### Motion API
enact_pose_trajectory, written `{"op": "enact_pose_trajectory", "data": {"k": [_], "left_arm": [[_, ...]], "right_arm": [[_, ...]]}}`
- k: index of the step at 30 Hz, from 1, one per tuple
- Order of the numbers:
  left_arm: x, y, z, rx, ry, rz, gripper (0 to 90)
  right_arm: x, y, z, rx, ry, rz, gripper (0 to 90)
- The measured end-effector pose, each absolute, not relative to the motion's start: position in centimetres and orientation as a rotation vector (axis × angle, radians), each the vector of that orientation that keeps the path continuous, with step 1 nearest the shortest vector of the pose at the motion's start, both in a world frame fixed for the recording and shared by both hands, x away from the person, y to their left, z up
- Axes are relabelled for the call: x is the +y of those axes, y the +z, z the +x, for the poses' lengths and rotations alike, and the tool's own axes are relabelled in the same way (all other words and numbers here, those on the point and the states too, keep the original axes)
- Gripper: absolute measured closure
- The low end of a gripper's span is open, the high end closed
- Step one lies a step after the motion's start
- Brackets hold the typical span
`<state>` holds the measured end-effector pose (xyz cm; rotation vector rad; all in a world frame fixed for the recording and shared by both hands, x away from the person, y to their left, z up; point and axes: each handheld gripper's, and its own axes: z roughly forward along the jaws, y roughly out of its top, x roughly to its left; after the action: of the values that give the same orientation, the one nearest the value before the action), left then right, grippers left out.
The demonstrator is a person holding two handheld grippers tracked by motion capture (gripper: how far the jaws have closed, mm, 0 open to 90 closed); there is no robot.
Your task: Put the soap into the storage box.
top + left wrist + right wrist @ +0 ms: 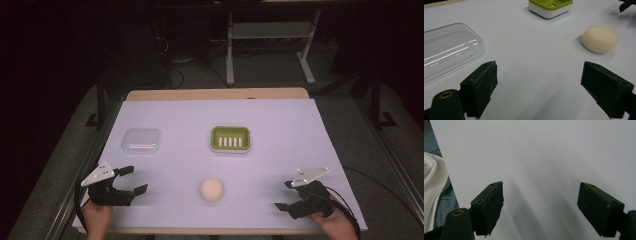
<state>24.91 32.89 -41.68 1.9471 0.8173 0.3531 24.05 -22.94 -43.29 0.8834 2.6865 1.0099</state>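
Here's the table (280, 120), white sheet across it, and right in the near middle sits the cream soap bar (212, 190), round and pale, lying flat on the sheet with nothing touching it. That bar is our landmark.

Off to the bar's left, near the front edge, the left gripper (131, 181) is in the person's left hand (96, 218), jaws spread wide, nothing between them. It points across toward the bar but stays well apart from it. From the left gripper view, the two black jaws stand far apart at the bottom, and the soap bar (600, 39) lies ahead and to the right of the gap, beyond the right jaw, not between them.

To the bar's right, also by the front edge, the right gripper (285, 195) rests in the right hand (336, 224), jaws parted and empty too, well clear of the bar. Its own view shows bare white sheet between the jaws, and at the left a bit of white cloth (432, 187) and blue denim past the table's edge.

Beyond the bar, a touch to the right, stands the green soap dish (230, 138), slotted top, white base. Beyond and left of the bar lies the clear plastic lid (141, 140), just ahead of the left gripper; in the left gripper view it sits beside the left jaw, apart from it.
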Motion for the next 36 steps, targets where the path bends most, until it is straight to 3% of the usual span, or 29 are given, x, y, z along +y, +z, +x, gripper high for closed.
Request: {"op": "enact_pose_trajectory", "data": {"k": [36], "left_arm": [[33.0,-41.6,24.8,0.811,0.356,1.938,13.1]], "right_arm": [[-16.7,-41.3,25.9,2.834,0.983,0.687,16.4]]}}
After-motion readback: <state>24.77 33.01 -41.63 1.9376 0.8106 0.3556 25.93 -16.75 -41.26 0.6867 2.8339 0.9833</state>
